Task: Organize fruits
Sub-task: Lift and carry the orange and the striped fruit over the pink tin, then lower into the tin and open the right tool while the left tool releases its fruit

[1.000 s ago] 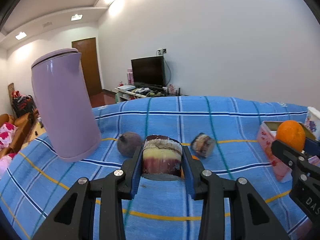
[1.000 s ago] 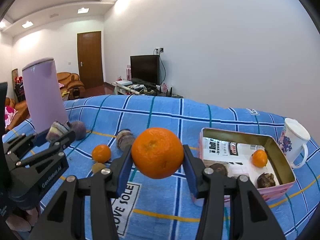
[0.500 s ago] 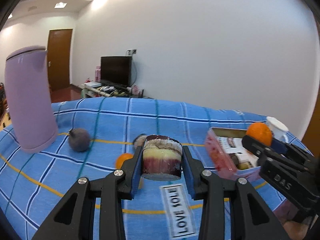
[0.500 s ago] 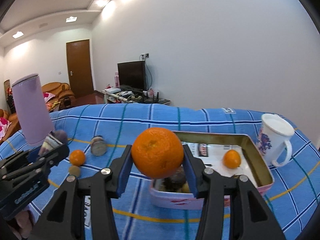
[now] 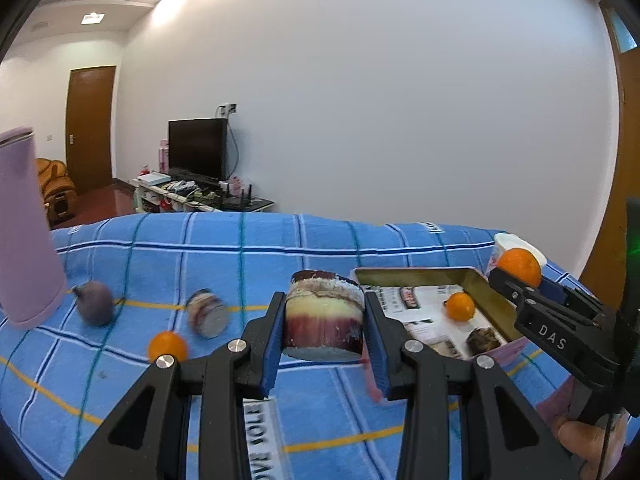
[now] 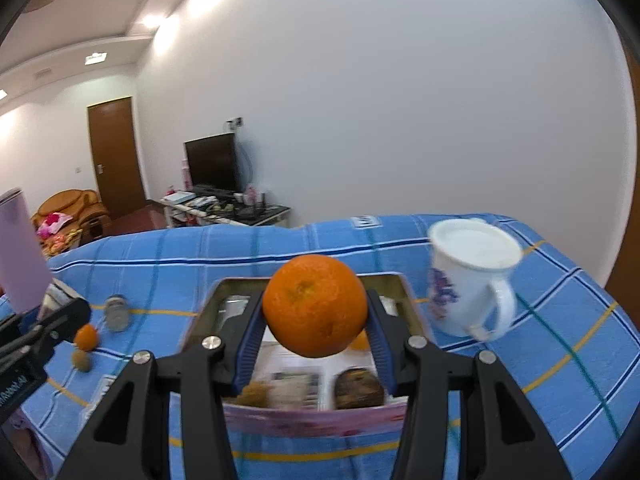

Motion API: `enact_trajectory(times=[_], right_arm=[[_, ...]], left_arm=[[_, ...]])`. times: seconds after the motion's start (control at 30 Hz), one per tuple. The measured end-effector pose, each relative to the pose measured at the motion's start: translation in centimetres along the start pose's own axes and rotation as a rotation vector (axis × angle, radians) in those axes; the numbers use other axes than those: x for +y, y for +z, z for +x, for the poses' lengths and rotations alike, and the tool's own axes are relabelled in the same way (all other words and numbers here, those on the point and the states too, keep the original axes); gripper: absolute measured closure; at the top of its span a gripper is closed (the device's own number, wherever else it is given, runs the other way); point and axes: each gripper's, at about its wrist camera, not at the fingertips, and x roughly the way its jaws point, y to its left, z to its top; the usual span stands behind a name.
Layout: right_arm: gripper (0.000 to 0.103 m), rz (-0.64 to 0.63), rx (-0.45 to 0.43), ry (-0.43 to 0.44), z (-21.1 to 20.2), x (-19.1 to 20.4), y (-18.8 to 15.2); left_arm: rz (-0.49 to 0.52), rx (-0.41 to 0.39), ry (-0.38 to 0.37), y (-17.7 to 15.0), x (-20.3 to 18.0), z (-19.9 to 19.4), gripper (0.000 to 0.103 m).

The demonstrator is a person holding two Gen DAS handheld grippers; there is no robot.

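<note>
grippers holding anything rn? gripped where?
Left gripper: sugarcane chunk, pads on its curved sides. Right gripper: large orange, pads on opposite sides at mid-height.

A blue checked cloth point(image 5: 208, 256) covers the bench. A lilac jug point(image 5: 24, 232) stands near its left edge, and a white mug point(image 6: 468, 276) with a purple flower print sits toward the far right corner. Beyond the bench's far edge, a dark television point(image 5: 197, 148) stands on a low cluttered stand point(image 6: 224, 210), with a brown door point(image 6: 116, 156) and an orange-brown sofa point(image 6: 70, 208) further left.

Dull metal tin point(image 5: 484, 282), woven cloth point(image 5: 240, 248), probably glazed ceramic mug point(image 6: 468, 276).
</note>
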Motion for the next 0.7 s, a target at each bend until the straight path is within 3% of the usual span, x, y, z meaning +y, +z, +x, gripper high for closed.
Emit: enact_trajectory(times=[0.27,0.7], right_arm=[[0.052,0.049,0.031,-0.059,1.1,-4.5,0.3],[0.052,-0.031,0.138,-0.057,4.5,-4.5,0.0]], left_arm=[[0.044,0.055,-0.033,0.2,-4.7,3.5,0.064],[0.141,0.149,0.020,-0.8,-9.4,8.7,0.064]])
